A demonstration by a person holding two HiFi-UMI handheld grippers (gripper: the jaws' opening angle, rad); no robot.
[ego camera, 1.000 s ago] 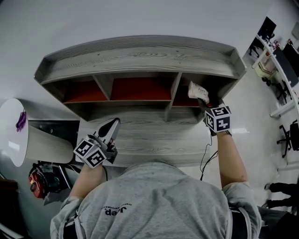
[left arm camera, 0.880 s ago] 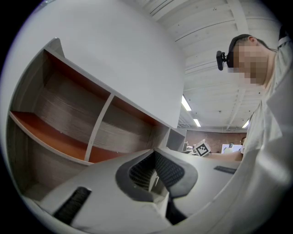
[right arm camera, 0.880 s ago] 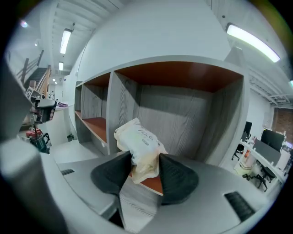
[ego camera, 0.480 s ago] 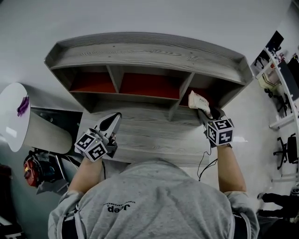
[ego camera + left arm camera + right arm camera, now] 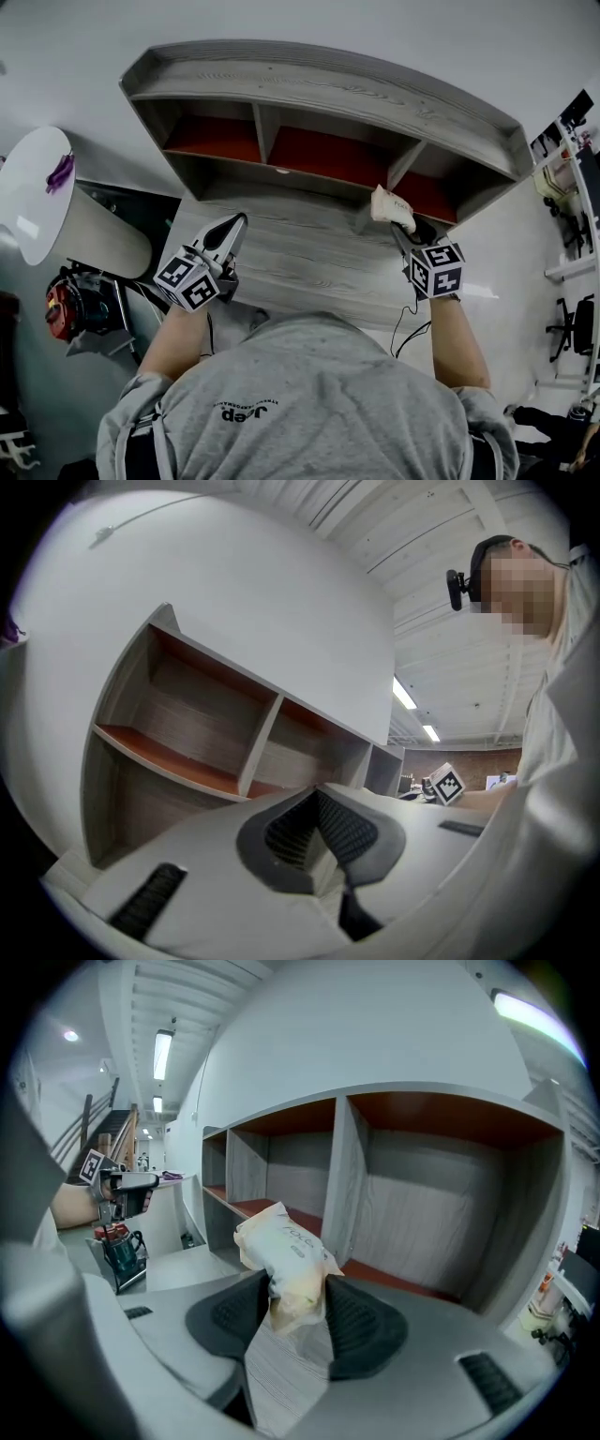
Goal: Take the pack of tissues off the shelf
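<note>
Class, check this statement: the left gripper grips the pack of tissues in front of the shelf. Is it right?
No: the right gripper grips the pack of tissues in front of the shelf, as the right gripper view shows. The left gripper is shut on nothing.

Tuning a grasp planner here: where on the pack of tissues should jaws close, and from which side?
Probably near one short end, coming from the open front of the shelf. The pack of tissues is a soft oblong; the right gripper is shut across its narrow width there, pinching its long sides, the rest sticking out ahead.
</note>
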